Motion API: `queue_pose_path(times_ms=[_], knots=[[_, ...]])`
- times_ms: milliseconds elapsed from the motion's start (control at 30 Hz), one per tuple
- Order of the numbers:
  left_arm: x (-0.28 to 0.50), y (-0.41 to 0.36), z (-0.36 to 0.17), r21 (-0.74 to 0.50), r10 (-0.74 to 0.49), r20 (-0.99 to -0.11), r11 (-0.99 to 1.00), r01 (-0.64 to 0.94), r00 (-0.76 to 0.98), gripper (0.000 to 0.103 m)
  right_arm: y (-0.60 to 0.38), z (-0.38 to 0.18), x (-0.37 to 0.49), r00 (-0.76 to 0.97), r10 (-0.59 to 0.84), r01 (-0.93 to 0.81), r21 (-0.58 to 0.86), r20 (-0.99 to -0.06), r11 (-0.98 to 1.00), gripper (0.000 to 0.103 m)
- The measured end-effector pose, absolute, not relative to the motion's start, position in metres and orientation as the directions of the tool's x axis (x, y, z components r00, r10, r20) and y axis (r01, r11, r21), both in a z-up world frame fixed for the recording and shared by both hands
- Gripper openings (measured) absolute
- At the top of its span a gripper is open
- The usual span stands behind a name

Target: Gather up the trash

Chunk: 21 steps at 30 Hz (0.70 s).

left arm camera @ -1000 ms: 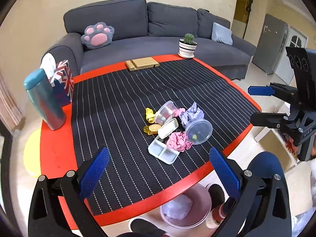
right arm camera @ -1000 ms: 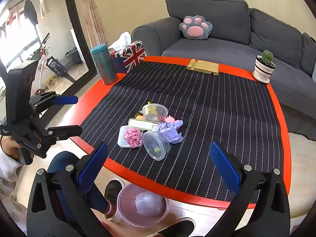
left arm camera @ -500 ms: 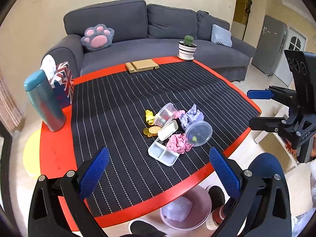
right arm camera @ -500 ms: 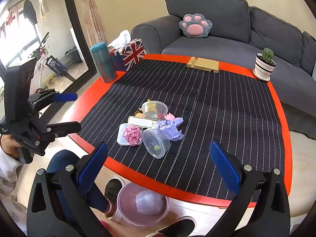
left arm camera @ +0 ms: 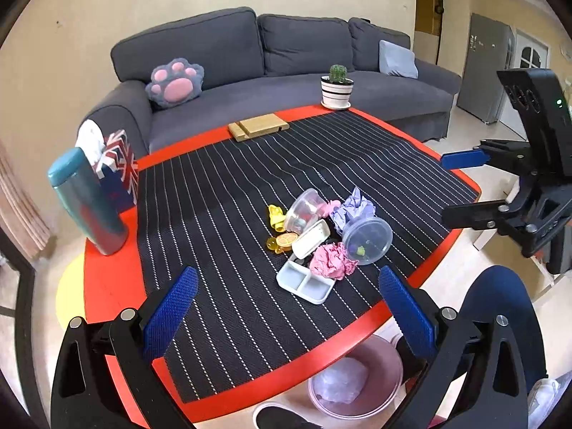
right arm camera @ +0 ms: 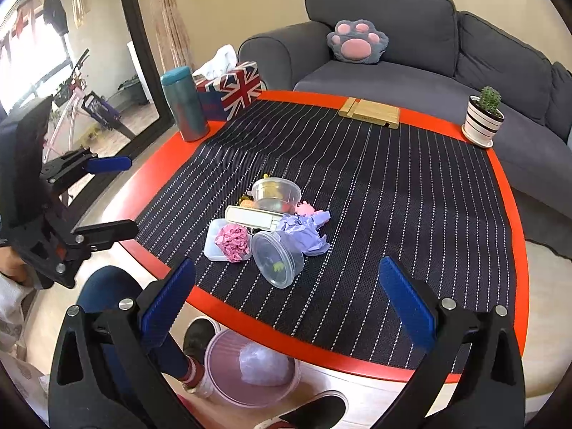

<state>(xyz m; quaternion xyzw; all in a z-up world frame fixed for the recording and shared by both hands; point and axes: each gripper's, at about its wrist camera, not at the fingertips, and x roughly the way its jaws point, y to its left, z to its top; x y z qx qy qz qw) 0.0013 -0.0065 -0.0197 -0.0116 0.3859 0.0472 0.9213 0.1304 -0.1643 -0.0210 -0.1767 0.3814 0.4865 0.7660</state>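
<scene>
While both the left gripper (left arm camera: 286, 307) and right gripper (right arm camera: 286, 304) hung spread and empty, the trash pile (right arm camera: 268, 225) lay untouched on the table (right arm camera: 514, 214), only one wad in the bin (right arm camera: 228, 389) below.

— What trash are we seeing on the striped mat?

— We are looking at one tight cluster: a crumpled pink paper ball (left arm camera: 331, 261) is resting on a white two-compartment plastic tray (left arm camera: 304, 283), and a clear round plastic tub (left arm camera: 367, 240) is lying on its side just beside it.

— And behind those?

— A crumpled lilac paper wad (right arm camera: 304, 230) is touching that tub, a second clear plastic cup (right arm camera: 275, 193) is tilting by a flat cream rectangular lid (right arm camera: 254, 216), and small yellow wrappers (left arm camera: 275, 216) are lying alongside.

— Where are we finding the bin?

— A pink round plastic bin (right arm camera: 228, 389) is standing on the floor under the table edge, with a pale wad inside.
</scene>
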Motion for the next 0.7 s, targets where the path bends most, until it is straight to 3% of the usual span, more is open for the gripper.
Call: queue_pose_path(times_ms=[467,500,567,633,700], knots=[[0.001,-0.005,-0.027,-0.055,0.008,-0.735,0.996,-0.072,0.678,0.097,-0.132,-0.056,0.142,0.174,0.566,-0.92,0.073,-0.806,0.386,0.098],[0.001,-0.005,-0.027,-0.054,0.009,-0.736,0.996,-0.072,0.676,0.097,-0.131,-0.058,0.143,0.165,0.567,-0.922,0.077,-0.807,0.378,0.095],[0.001,-0.005,-0.027,-0.054,0.008,-0.738,0.996,-0.071,0.674,0.097,-0.127,-0.063,0.145,0.147,0.557,-0.925,0.086,-0.817,0.37,0.074],[0.001,-0.004,-0.028,-0.055,0.008,-0.74,0.996,-0.073,0.672,0.097,-0.124,-0.066,0.147,0.135,0.552,-0.93,0.088,-0.823,0.358,0.072],[0.001,-0.004,-0.028,-0.057,0.007,-0.741,0.996,-0.073,0.671,0.097,-0.121,-0.069,0.147,0.124,0.548,-0.932,0.092,-0.827,0.35,0.062]])
